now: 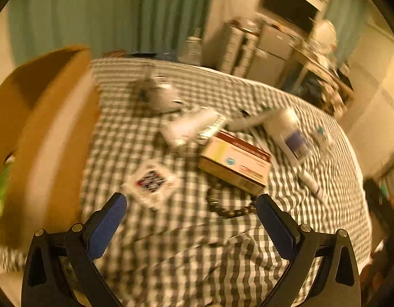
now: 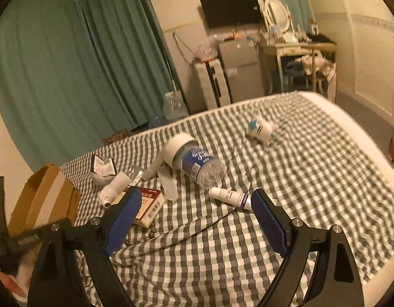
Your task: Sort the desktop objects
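Observation:
Loose objects lie on a checked cloth. My left gripper is open and empty above the cloth, in front of a cardboard packet box, a dark bead bracelet and a small printed sachet. A clear bottle with a blue label lies beyond. My right gripper is open and empty, with a white and purple tube just ahead near its right finger. The bottle, the packet box and a small white toy lie further on.
An open brown cardboard box stands at the left edge; it also shows in the right wrist view. A white roll and a small pouch lie near it. The cloth's far right edge drops off to the floor.

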`<action>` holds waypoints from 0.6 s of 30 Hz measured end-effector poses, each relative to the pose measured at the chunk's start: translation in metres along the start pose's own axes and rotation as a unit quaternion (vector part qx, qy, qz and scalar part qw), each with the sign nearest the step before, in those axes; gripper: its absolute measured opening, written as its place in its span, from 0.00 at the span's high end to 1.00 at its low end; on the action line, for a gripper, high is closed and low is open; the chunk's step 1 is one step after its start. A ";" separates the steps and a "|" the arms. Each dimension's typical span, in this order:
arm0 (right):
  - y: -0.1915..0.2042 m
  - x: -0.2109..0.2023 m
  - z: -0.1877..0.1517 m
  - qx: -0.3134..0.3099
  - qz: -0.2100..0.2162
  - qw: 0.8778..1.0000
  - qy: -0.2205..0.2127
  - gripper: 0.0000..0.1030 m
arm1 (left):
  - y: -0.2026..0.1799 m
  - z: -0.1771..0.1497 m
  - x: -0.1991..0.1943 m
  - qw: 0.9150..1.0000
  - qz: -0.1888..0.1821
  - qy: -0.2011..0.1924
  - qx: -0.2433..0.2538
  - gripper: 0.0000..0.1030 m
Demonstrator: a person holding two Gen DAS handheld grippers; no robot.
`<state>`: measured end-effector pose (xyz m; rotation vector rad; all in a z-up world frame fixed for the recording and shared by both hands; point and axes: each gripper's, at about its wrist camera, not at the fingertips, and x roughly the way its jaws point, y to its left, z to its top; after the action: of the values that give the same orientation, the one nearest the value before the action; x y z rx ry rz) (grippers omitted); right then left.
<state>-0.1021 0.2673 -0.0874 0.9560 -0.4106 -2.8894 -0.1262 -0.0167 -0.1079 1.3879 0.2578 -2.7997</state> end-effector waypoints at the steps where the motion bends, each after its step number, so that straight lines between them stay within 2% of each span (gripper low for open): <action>1: 0.000 0.005 0.001 -0.007 0.002 1.000 0.004 0.15 | -0.012 0.001 0.011 1.000 0.001 0.003 0.027 0.00; 5: -0.002 0.030 0.002 -0.032 0.023 0.999 0.022 0.15 | -0.047 0.000 0.040 0.996 -0.007 0.023 0.086 0.00; 9: 0.002 0.057 0.009 -0.073 0.042 0.996 0.033 0.15 | -0.066 0.008 0.063 0.992 -0.018 0.018 0.127 0.00; 11: 0.002 0.073 0.012 -0.091 0.039 0.994 0.035 0.15 | -0.068 0.014 0.074 0.991 0.001 0.022 0.134 0.00; 13: 0.000 0.089 0.015 -0.097 0.039 0.994 0.038 0.15 | -0.069 0.016 0.084 0.993 0.026 0.032 0.112 0.00; 14: -0.001 0.095 0.017 -0.093 0.037 0.994 0.043 0.15 | -0.067 0.017 0.084 0.995 0.050 0.033 0.084 0.00; 15: -0.004 0.104 0.021 -0.086 0.035 0.995 0.045 0.15 | -0.064 0.018 0.081 0.994 0.095 0.021 0.041 0.00; 16: -0.006 0.108 0.023 -0.082 0.031 0.995 0.042 0.15 | -0.059 0.017 0.076 0.990 0.142 0.010 -0.004 0.00; 17: -0.009 0.114 0.026 -0.078 0.023 0.996 0.036 0.15 | -0.054 0.016 0.070 0.981 0.187 0.004 -0.057 0.00; 18: -0.011 0.118 0.029 -0.076 0.022 0.996 0.035 0.15 | -0.052 0.016 0.067 0.975 0.199 0.001 -0.100 0.00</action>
<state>-0.2137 0.2671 -0.1362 1.0072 -0.2013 -2.7894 -0.1832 0.0363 -0.1437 1.2372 0.2234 -2.3754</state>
